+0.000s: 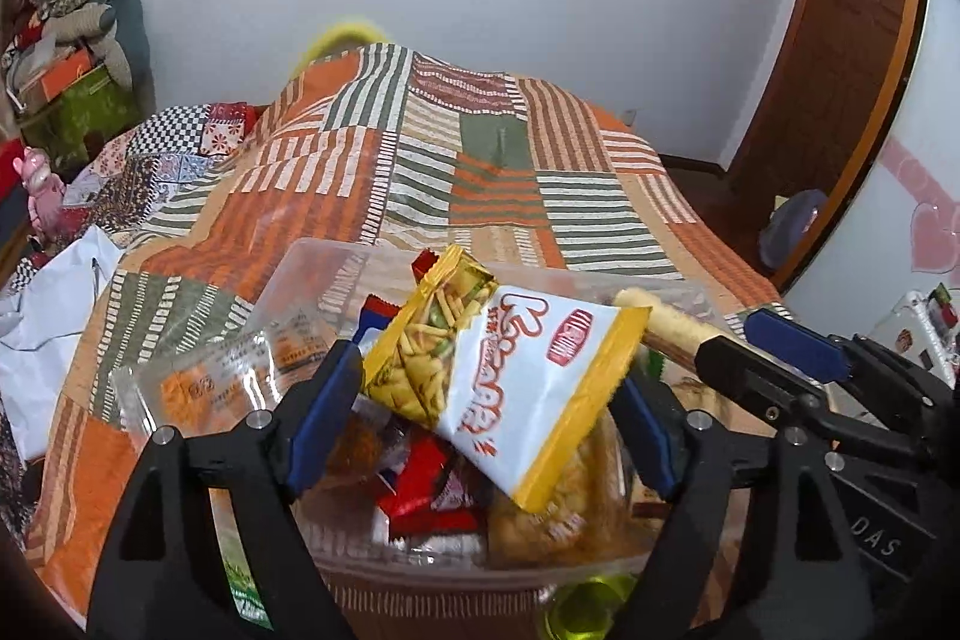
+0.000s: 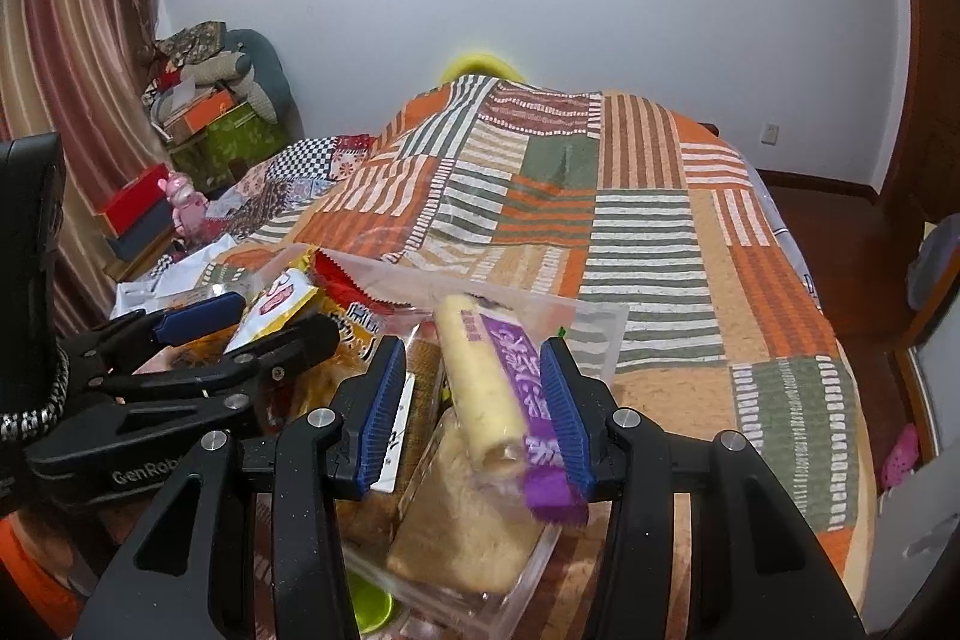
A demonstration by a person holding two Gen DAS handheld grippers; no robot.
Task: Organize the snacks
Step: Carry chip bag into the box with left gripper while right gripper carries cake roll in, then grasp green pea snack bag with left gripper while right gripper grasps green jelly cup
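Note:
My left gripper (image 1: pixel 486 400) stands wide open around a white and yellow snack bag (image 1: pixel 510 376), which lies tilted between the jaws over a clear plastic box (image 1: pixel 318 268) full of snacks. The bag touches the right pad. My right gripper (image 2: pixel 474 403) is open around a pale roll snack in a purple wrapper (image 2: pixel 486 388), which leans against the right pad over the same box (image 2: pixel 594 340). The right gripper also shows in the left wrist view (image 1: pixel 750 340), and the left gripper shows in the right wrist view (image 2: pixel 240 322).
The box sits on a bed with an orange, green and white patchwork quilt (image 1: pixel 480 160). A clear snack packet (image 1: pixel 210 376) lies left of the box. White cloth (image 1: pixel 42 334) lies at the left edge. Boxes and clutter (image 2: pixel 204 118) stand far left.

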